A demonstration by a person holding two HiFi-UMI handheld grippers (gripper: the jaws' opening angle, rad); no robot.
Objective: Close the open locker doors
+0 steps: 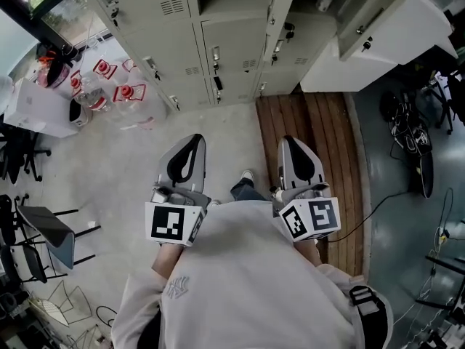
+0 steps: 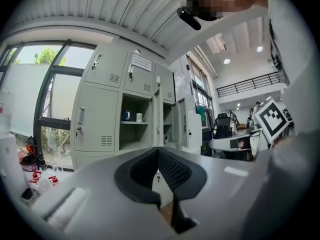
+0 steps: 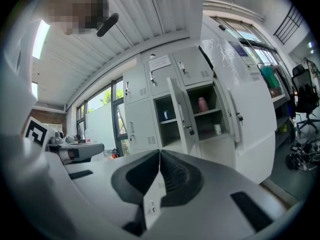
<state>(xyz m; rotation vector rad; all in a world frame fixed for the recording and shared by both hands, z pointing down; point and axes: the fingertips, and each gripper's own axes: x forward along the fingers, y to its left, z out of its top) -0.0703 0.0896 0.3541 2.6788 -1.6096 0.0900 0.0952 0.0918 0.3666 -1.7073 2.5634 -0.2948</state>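
A bank of pale grey lockers [image 1: 182, 57] stands straight ahead. In the right gripper view two doors hang open: a narrow one [image 3: 181, 111] and a wide one [image 3: 235, 104]. The bared shelves hold a blue cup [image 3: 166, 115], a pink bottle [image 3: 202, 104] and a white cup [image 3: 218, 129]. The left gripper view shows an open compartment [image 2: 135, 129] with cups and an open door [image 2: 192, 129] further right. My left gripper [image 1: 190, 142] and right gripper [image 1: 292, 144] are held side by side at chest height, pointing at the lockers and well short of them. Both are shut and hold nothing.
Water bottles with red labels [image 1: 109, 86] and a white box [image 1: 40, 107] lie on the floor at left, black chairs [image 1: 43, 231] nearer. Wooden boards [image 1: 312, 144] run under the open door [image 1: 392, 20]. A scooter [image 1: 414, 137] and cables [image 1: 385, 202] are at right.
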